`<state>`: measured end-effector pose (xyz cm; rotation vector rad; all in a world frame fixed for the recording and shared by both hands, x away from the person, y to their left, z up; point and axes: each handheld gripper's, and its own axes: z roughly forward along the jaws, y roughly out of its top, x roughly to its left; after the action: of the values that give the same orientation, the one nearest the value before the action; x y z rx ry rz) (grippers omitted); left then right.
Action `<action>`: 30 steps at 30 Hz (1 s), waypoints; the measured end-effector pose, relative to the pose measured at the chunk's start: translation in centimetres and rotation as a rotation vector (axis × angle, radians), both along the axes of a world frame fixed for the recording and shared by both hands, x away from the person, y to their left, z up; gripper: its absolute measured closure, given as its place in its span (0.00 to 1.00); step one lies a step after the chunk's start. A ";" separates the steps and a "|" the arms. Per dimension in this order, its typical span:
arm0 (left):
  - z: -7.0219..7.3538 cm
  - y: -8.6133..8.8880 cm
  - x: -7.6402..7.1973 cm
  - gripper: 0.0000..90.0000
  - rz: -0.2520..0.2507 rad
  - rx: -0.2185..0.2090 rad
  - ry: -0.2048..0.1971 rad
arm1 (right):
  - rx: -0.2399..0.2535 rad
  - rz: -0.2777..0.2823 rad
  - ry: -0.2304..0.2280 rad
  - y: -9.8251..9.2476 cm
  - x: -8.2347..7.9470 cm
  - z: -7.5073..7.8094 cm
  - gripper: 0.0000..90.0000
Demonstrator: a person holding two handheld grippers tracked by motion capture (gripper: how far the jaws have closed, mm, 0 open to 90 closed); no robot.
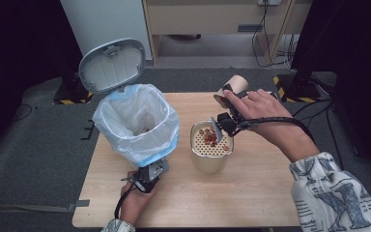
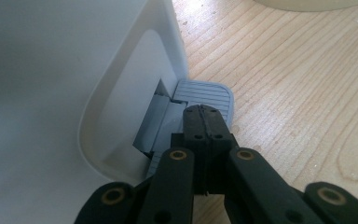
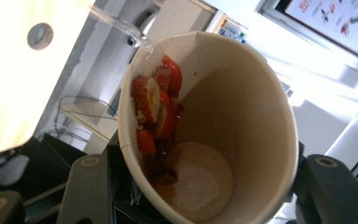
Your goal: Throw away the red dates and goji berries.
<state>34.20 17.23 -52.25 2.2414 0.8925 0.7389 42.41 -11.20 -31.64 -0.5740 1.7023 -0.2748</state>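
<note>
Clenched left gripper point(image 2: 205, 122) presses the bin pedal point(image 2: 208, 93), while the right gripper point(image 3: 205, 186) grasps a light, crushable paper cup point(image 3: 242, 107) around its sidewall.

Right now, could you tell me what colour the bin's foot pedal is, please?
The pedal is light grey with fine ribs, clearest in the left gripper view.

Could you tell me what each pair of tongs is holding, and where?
Right tongs clamp the paper cup around its side wall; left tongs, shut, hold nothing, pressing the bin's pedal.
</note>
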 end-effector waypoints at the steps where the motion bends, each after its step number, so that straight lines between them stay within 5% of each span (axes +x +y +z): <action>1: 0.0 0.0 0.0 0.99 0.001 -0.003 0.000 | 0.022 -0.005 -0.004 -0.2 0.0 0.3 0.48; 2: 0.0 0.0 0.0 0.99 0.001 -0.003 0.000 | 0.065 -0.017 -0.012 -0.4 0.1 0.8 0.48; 4: 0.0 0.0 0.0 0.99 0.001 0.000 -0.001 | 0.078 -0.018 -0.025 -0.6 0.0 1.3 0.48; 6: 0.0 0.0 0.0 0.99 0.000 0.001 0.000 | 0.031 -0.007 -0.014 -0.4 -0.1 0.3 0.48; 8: 0.0 0.0 0.0 0.99 0.002 0.001 -0.002 | -0.084 0.008 0.004 0.0 -0.3 -1.5 0.48; 13: 0.0 0.0 0.0 0.99 0.002 -0.002 0.001 | 0.003 -0.021 -0.035 -0.2 0.3 -0.2 0.49; 16: 0.0 0.0 0.0 0.99 0.003 -0.015 0.002 | -0.161 0.019 0.036 0.9 -0.3 -4.2 0.49; 18: 0.0 0.1 0.0 0.99 0.002 -0.004 0.004 | -0.101 0.000 0.041 0.8 -0.2 -4.0 0.48; 23: 0.0 0.0 0.0 0.99 0.003 -0.005 0.004 | -0.101 -0.007 0.012 -0.1 -0.3 -2.9 0.48; 30: 0.0 0.0 0.0 0.99 0.003 -0.004 0.002 | -0.012 -0.020 0.006 -1.1 -0.3 -1.3 0.48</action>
<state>34.18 17.25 -52.26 2.2381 0.8972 0.7360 42.10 -12.34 -32.96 -0.5675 1.7142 -0.2976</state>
